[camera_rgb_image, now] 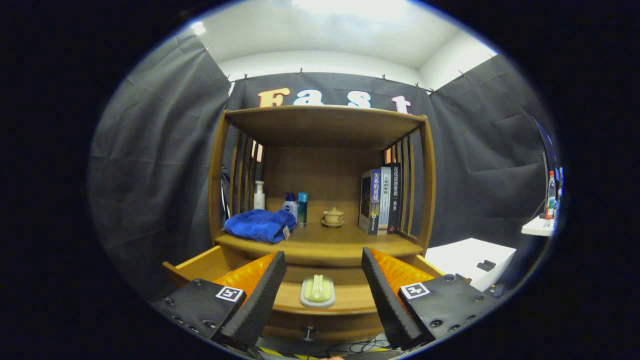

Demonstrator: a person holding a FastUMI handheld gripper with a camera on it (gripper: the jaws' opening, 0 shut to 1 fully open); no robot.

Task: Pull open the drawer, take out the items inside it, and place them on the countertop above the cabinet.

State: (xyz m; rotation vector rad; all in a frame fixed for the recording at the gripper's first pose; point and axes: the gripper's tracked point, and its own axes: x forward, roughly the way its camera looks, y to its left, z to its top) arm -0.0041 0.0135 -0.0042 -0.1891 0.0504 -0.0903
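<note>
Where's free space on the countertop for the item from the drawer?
Gripper is open over the open drawer, soap dish between the fingers. Bare countertop: front strip, between blue towel and books, ahead of teacup. Crowded: left, around the towel and bottles.

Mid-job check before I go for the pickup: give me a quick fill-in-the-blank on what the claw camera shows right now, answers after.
1. The drawer under the countertop is pulled ____.
2. The green item in the white tray lies in the drawer, ____ the fingers of the open claw.
3. On the countertop, the teacup stands between the spray cans and the ____.
4. The folded towel is ____ in colour.

Answers: open; between; books; blue
</note>
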